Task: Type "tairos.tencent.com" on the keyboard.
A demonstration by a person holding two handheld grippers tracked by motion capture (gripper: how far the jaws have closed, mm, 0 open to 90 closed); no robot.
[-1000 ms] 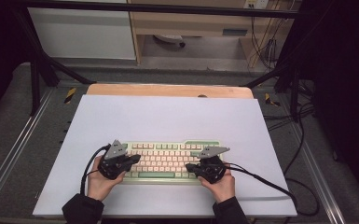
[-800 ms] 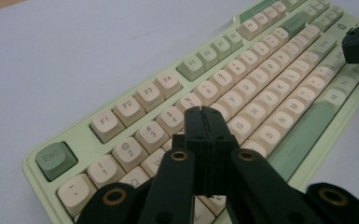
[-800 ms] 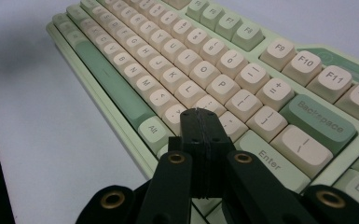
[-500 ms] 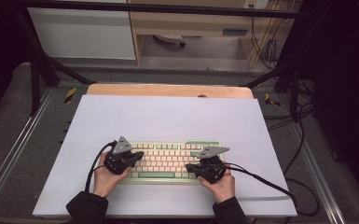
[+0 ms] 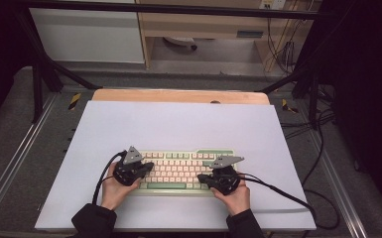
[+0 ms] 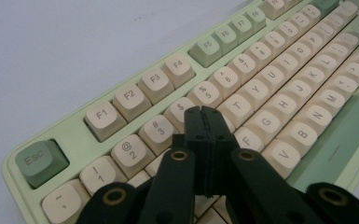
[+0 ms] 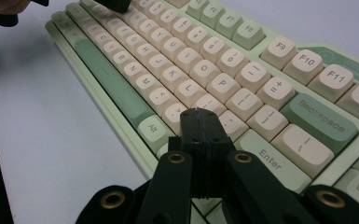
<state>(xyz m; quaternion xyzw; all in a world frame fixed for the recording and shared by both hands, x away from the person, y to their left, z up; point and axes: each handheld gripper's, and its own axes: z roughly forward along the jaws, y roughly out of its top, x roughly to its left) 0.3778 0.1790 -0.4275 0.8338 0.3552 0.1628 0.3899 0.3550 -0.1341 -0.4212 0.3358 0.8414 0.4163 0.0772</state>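
While both pairs of jaws are pressed together on nothing, we poise our left gripper (image 6: 204, 112) and right gripper (image 7: 200, 114) over the pale-green, cream-keyed plastic keyboard (image 5: 178, 168) at lower centre of the white worktop (image 5: 178, 124), judging a key-press next, needing precise tip aim.

The right tongs (image 7: 200, 113) rise from six o'clock, their two black jaws pressed flat together with nothing between them. Their tip hovers over the near right part of the keyboard (image 7: 121, 98), above the keys between the Alt key (image 7: 153, 129) and the Enter key (image 7: 269, 158); whether it touches a key cannot be told. The keyboard, pale green with cream keys, runs from eleven o'clock down to four o'clock. The green Backspace key (image 7: 319, 116) sits at three o'clock. Towards eleven o'clock, the left tongs (image 7: 116, 4) hang over the far keys. The pale bench (image 7: 51, 140) spreads at eight o'clock.
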